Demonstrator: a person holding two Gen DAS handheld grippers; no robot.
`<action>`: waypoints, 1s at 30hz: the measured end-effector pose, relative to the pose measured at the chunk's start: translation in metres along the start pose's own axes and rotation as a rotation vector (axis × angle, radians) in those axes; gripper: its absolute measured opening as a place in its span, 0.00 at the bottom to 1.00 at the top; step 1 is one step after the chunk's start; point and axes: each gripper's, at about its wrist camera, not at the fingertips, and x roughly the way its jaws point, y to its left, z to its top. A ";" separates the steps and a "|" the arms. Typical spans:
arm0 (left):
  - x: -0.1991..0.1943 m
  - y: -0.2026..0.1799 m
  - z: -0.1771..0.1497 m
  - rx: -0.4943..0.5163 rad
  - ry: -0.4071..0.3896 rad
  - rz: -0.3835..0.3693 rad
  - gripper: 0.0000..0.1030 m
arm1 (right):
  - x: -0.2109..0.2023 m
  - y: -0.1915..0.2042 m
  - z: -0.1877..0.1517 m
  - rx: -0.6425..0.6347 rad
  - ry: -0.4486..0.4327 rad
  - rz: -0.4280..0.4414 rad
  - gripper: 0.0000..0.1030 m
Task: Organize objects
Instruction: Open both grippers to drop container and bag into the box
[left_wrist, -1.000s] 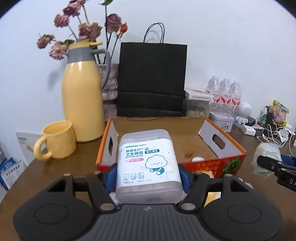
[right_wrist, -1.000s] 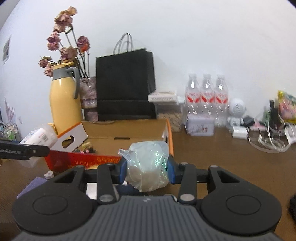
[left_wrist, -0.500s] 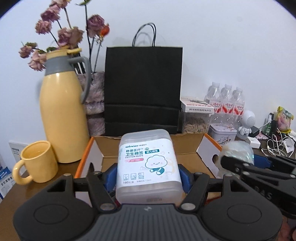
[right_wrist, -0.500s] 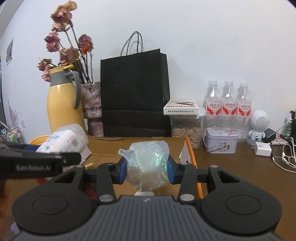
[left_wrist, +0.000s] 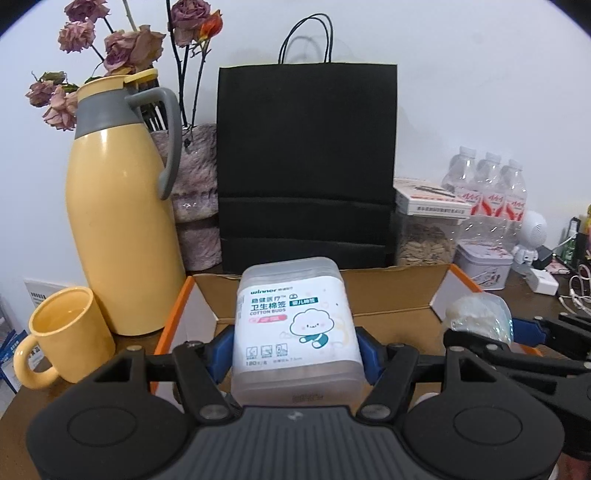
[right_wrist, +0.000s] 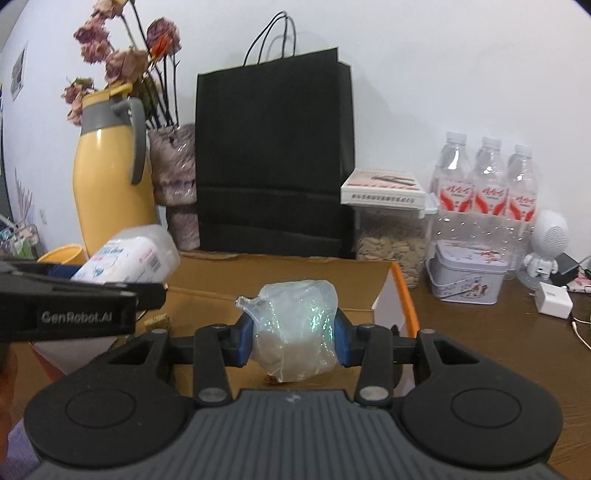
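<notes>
The left gripper (left_wrist: 295, 347) was clenched on a clear cotton bud box (left_wrist: 295, 325), held above the open cardboard box (left_wrist: 391, 291) near its left wall. The right gripper (right_wrist: 293, 332) grasped a crumpled clear plastic bag (right_wrist: 295, 328) over the same box, near its orange right edge. A black paper bag (left_wrist: 306, 162) stood just behind the box's back wall.

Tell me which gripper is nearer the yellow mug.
Left. The left gripper sits just right of the yellow mug; the right gripper is farther right, beyond the left one, over the cardboard box.
</notes>
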 end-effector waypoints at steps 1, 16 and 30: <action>0.003 0.001 -0.001 0.001 0.005 0.007 0.63 | 0.002 0.001 -0.001 -0.002 0.008 0.002 0.42; 0.005 0.007 -0.003 -0.016 -0.012 0.054 1.00 | -0.003 0.006 -0.001 -0.029 0.016 -0.023 1.00; -0.007 0.007 -0.003 -0.030 -0.028 0.029 1.00 | -0.017 0.006 0.002 -0.032 -0.008 -0.030 1.00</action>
